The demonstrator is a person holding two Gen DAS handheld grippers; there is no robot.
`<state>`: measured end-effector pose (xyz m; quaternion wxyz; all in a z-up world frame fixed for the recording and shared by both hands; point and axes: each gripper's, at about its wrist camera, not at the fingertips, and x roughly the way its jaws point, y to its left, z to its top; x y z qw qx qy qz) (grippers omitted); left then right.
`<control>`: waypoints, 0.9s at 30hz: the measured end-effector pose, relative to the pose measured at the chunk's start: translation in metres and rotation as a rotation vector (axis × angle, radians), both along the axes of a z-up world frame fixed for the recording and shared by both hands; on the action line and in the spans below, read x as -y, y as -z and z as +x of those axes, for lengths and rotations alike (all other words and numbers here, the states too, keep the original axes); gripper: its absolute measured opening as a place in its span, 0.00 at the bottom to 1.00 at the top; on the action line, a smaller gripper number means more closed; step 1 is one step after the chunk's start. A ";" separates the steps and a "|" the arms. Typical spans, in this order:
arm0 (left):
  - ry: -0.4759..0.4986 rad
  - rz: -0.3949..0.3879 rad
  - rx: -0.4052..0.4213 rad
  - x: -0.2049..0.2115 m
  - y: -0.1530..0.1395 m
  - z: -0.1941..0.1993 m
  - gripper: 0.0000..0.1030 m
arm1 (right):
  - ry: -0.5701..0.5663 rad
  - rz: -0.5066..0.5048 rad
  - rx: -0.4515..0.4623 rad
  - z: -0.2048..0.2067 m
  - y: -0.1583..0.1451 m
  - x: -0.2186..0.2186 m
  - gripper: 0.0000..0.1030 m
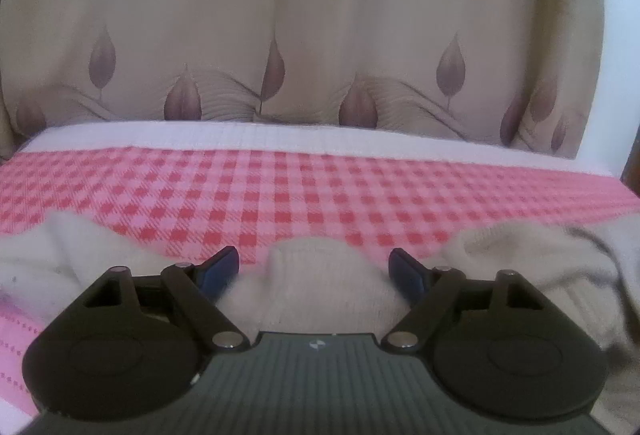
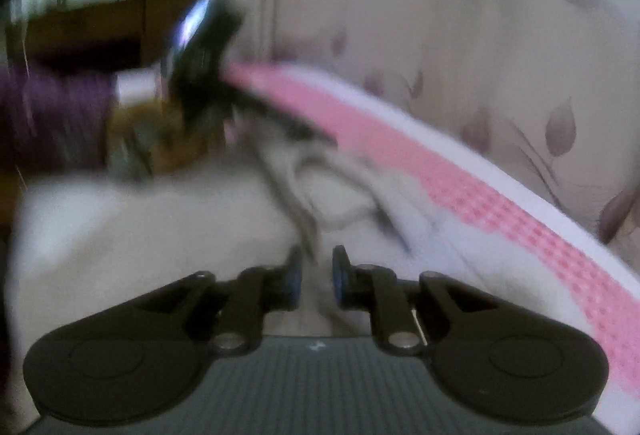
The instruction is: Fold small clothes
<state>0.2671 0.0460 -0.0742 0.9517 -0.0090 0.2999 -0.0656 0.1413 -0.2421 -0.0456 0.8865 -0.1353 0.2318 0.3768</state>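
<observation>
One cream garment (image 1: 316, 283) lies on one checked cloth (image 1: 320, 195); left gripper (image 1: 314, 267) spread apart, right gripper (image 2: 316, 275) narrowly parted.

Sofa seat: pink gingham cover (image 1: 320, 195) with white border (image 1: 240, 139) along the leaf-print backrest (image 1: 320, 35). On it: cream fuzzy sweater (image 1: 312, 275), crumpled.
</observation>
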 end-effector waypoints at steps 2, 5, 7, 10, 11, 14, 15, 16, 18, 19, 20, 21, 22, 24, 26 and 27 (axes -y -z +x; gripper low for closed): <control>0.007 0.015 0.003 0.003 -0.001 -0.001 0.77 | 0.073 0.039 -0.042 0.028 -0.018 0.006 0.25; 0.011 0.009 0.007 0.002 0.000 -0.003 0.77 | 0.117 0.032 -0.171 0.091 -0.024 0.010 0.61; 0.012 -0.002 0.016 0.000 0.000 -0.006 0.77 | 0.081 0.019 -0.286 0.127 -0.016 0.008 0.79; 0.013 -0.007 0.020 0.000 0.000 -0.007 0.77 | 0.060 0.047 -0.542 0.176 0.010 0.005 0.79; 0.013 -0.008 0.021 0.000 -0.001 -0.007 0.77 | 0.055 0.071 -0.593 0.178 0.018 0.007 0.79; 0.004 -0.019 0.039 -0.001 -0.002 -0.009 0.77 | -0.019 0.051 -0.592 0.170 0.021 -0.003 0.41; -0.008 -0.033 0.073 -0.004 -0.005 -0.014 0.77 | -0.019 0.045 -0.534 0.163 0.016 -0.006 0.32; -0.024 -0.043 0.107 -0.004 -0.007 -0.018 0.78 | -0.027 0.045 -0.471 0.155 0.008 -0.007 0.17; -0.076 -0.049 0.223 -0.008 -0.016 -0.031 0.83 | -0.008 0.055 -0.381 0.146 -0.007 -0.004 0.10; -0.118 -0.046 0.298 -0.010 -0.020 -0.039 0.89 | 0.001 0.050 -0.344 0.143 -0.015 -0.004 0.06; -0.156 -0.048 0.360 -0.011 -0.024 -0.045 0.91 | 0.016 0.033 -0.302 0.142 -0.020 -0.006 0.06; -0.186 -0.049 0.407 -0.010 -0.026 -0.050 0.94 | 0.034 0.008 -0.257 0.142 -0.027 -0.007 0.05; -0.209 -0.042 0.448 -0.009 -0.027 -0.055 0.95 | 0.048 -0.009 -0.224 0.144 -0.033 -0.007 0.03; -0.217 -0.014 0.473 -0.004 -0.027 -0.057 0.98 | 0.080 -0.035 -0.178 0.153 -0.045 -0.005 0.02; -0.198 0.020 0.454 0.001 -0.023 -0.055 0.98 | 0.067 -0.008 -0.240 0.167 -0.048 -0.003 0.02; -0.190 0.025 0.444 0.003 -0.022 -0.054 0.98 | 0.049 0.019 -0.293 0.174 -0.047 -0.001 0.02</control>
